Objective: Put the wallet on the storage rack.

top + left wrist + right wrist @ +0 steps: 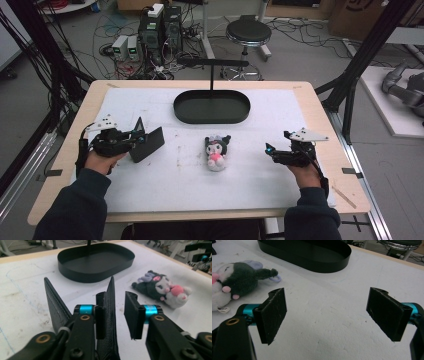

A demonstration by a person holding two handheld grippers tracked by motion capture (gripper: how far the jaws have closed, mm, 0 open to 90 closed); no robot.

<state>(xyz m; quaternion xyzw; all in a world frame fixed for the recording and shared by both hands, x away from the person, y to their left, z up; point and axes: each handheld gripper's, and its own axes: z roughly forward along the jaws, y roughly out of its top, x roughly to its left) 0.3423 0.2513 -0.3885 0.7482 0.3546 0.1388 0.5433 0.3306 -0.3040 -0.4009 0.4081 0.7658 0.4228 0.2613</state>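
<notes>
A black wallet [146, 142] is standing half-open like a tent on the white mat [165, 185], at the table's left side. The left gripper [117, 315] is sitting around one flap, which is leaning against one pad [100, 317] while the other pad is standing clear, jaws apart. A plush toy [217, 151] is lying mid-mat, the black tray [211, 107] behind it. The right gripper [332, 315] is resting at the right, jaws wide apart, holding nothing.

black wallet [110, 315] — textured | plush toy [217, 151] — black, white, pink | black tray [211, 107]
</notes>
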